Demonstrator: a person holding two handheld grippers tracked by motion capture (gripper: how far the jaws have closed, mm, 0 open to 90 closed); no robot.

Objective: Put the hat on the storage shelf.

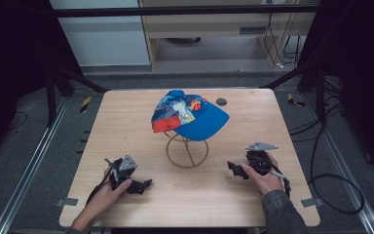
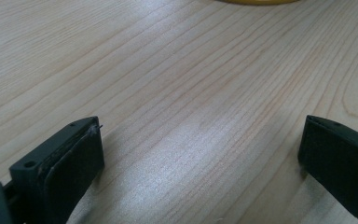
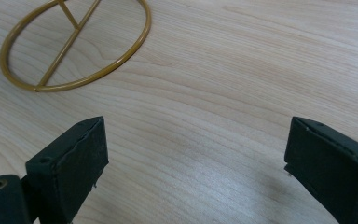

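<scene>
A blue cap (image 1: 191,116) with a colourful patchwork crown and a blue brim sits on top of a gold wire stand (image 1: 187,151) in the middle of the wooden table (image 1: 126,122). The stand's round base ring (image 3: 74,46) lies at the upper left of the right gripper view, and its edge (image 2: 256,2) peeks in at the top of the left gripper view. My left gripper (image 1: 143,185) rests near the front left, held by a hand, open with bare wood between its jaws (image 2: 200,158). My right gripper (image 1: 233,169) rests at the front right, open as well (image 3: 196,158).
A small dark round disc (image 1: 221,102) lies on the table behind the cap. Metal frame rails run along both sides of the table (image 1: 29,165). Cables (image 1: 336,190) lie on the floor at the right.
</scene>
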